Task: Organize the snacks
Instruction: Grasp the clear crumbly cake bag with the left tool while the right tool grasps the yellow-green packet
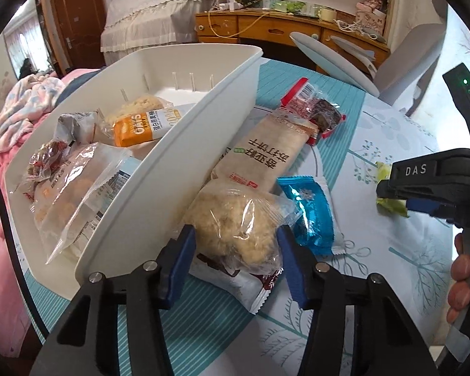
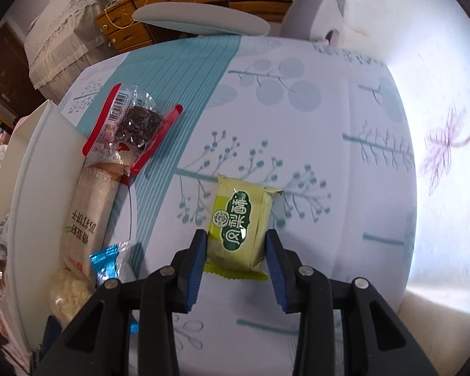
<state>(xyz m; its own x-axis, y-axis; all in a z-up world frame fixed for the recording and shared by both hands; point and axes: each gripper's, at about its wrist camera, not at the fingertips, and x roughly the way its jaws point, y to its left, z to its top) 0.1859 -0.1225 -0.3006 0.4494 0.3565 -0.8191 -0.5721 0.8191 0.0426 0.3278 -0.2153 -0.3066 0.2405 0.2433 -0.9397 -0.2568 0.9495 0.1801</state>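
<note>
Left tongs (image 1: 235, 235) closed on a clear-wrapped, crumbly pale cake (image 1: 235, 219), blue pads pressing the crinkled film on both sides; cake lying on the surface (image 1: 376, 250) just right of a white plastic bin (image 1: 159, 169), on top of a white-and-dark-red packet (image 1: 235, 285); right tongs (image 2: 236, 244) partly closed around a yellow-green foil packet (image 2: 239, 219), left pad against the packet's edge, right pad at or just off the other edge, contact there not certain.

Green emblem on that packet printed with white Chinese characters, too stylised to read surely; long beige cracker sleeve (image 1: 266, 153) lettered in dark Chinese characters, leaning against the bin's right wall; orange label inside the bin reading "GI" with digits, on a clear bag of pale crumbly cake (image 1: 141, 119); "DAS" in white on the black body of the right tongs in the left view.

Shiny blue foil packet (image 1: 310, 216) with white crimped ends right of the cake; red-edged clear packet (image 1: 310, 106) with barcode and a dark, lumpy piece farther off; more clear bags of round golden biscuits (image 1: 65, 200) near in the bin; cloth on the surface smooth, pale, printed with teal stripes and sprigs.

Bin contents, pink bedding (image 1: 3, 188) and fingertips (image 1: 460, 279) of a hand seen from the left camera only; green packet's face and printing seen from the right camera only, a mere sliver of it in the left view.
</note>
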